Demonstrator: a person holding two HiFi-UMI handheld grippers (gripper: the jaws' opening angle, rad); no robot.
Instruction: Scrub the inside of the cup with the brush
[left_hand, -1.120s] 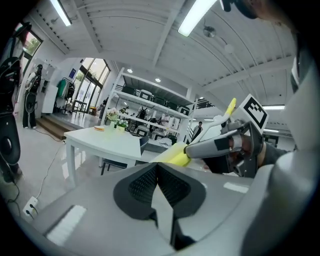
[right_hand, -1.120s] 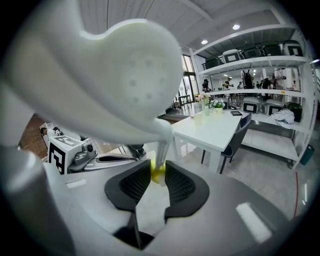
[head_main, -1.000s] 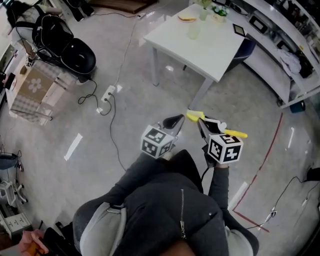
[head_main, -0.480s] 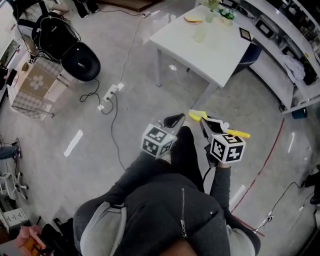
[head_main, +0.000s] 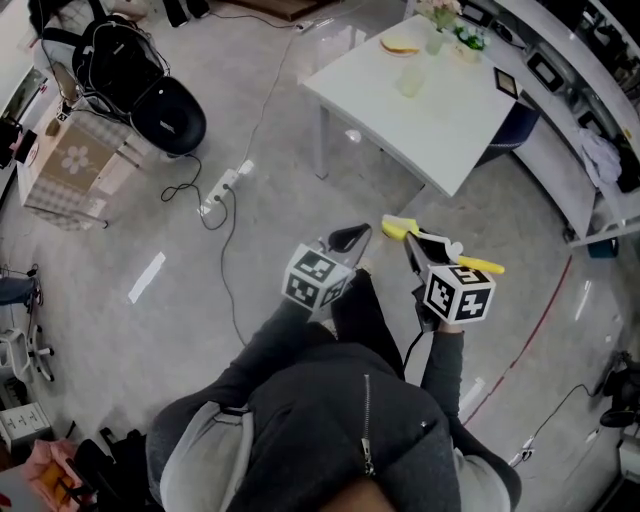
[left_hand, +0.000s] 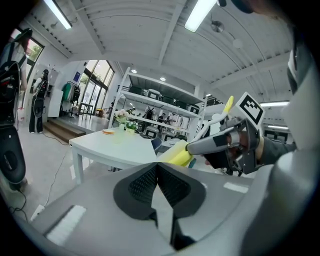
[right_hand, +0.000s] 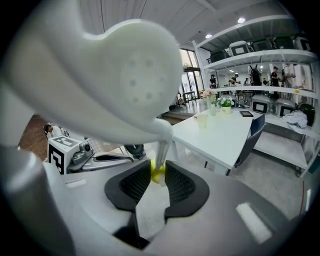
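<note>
A pale translucent cup (head_main: 411, 82) stands on the white table (head_main: 450, 130) some way ahead of me; it also shows in the right gripper view (right_hand: 202, 120). My right gripper (head_main: 413, 244) is shut on the brush (head_main: 398, 229), which is yellow with a white part. Up close its white part (right_hand: 125, 85) fills that gripper's view, with the yellow part pinched between the pads. My left gripper (head_main: 350, 238) is shut and empty, held beside the right one above the floor. Its pads (left_hand: 145, 182) meet, and the brush (left_hand: 178, 153) shows just past them.
A plate with food (head_main: 400, 45) and a small plant (head_main: 437, 14) share the table's far end. A power strip with cables (head_main: 226, 184) lies on the floor to the left, near a black helmet (head_main: 169, 118) and a patterned box (head_main: 70, 165). Shelving (head_main: 565, 75) lines the right side.
The table, plate and cup have shifted slightly right and down in the head view as the person's leg steps forward. Both grippers keep their pose and grip.
</note>
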